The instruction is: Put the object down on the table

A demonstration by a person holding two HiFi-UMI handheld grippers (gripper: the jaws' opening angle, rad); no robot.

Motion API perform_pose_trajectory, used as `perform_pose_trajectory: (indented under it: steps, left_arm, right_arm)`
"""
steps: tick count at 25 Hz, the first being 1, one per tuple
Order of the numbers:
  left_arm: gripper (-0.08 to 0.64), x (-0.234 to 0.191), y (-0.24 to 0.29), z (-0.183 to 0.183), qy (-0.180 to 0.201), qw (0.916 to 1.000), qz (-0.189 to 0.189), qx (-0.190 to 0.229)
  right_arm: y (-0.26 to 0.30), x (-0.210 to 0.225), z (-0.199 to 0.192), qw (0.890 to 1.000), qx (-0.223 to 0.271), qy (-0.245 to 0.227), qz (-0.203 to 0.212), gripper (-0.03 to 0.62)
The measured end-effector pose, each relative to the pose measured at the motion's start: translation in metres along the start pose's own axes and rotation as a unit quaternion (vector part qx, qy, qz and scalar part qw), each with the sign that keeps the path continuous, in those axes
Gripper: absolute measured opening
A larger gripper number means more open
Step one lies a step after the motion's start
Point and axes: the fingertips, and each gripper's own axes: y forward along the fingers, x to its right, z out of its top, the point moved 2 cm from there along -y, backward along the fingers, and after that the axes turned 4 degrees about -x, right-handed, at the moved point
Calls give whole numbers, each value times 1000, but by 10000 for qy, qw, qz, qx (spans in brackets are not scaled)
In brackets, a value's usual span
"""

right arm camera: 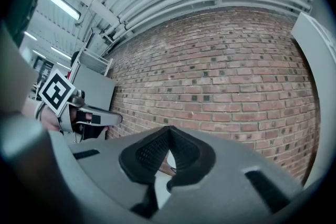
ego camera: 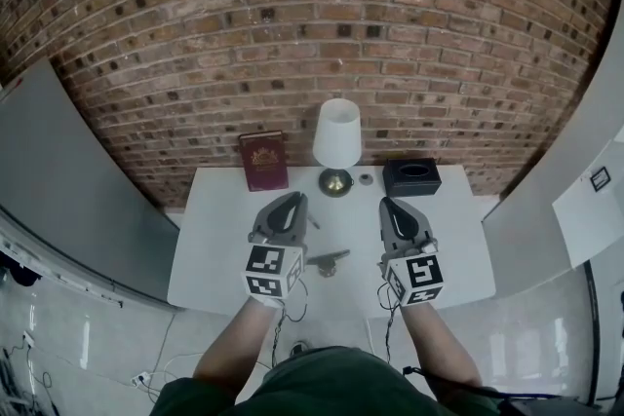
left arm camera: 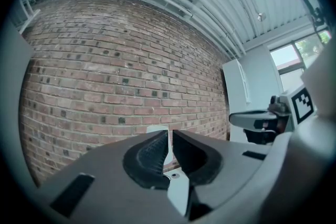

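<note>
A small dark metal object (ego camera: 327, 261) lies on the white table (ego camera: 458, 248) near its front edge, between my two hands and apart from both grippers. My left gripper (ego camera: 292, 200) hovers over the table's middle left. In the left gripper view its jaws (left arm camera: 169, 136) are all but closed, with a thin slit and nothing in it. My right gripper (ego camera: 387, 204) hovers to the right of the object. The tips of that gripper (right arm camera: 168, 131) meet in the right gripper view, holding nothing.
At the back of the table stand a dark red book (ego camera: 263, 161), a lamp with a white shade (ego camera: 337, 132) on a brass base (ego camera: 335, 182), a small ring-like item (ego camera: 366, 178) and a black box (ego camera: 410, 176). A brick wall rises behind, with grey panels at both sides.
</note>
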Motion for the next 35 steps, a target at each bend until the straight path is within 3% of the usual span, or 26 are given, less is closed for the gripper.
perform_pose_trajectory:
  steps: [35]
  left_arm:
    - [28,6,2,-4,-11,10000,20,-67]
  right_arm:
    - [-2,-2,0,9999,43,-11,93,2]
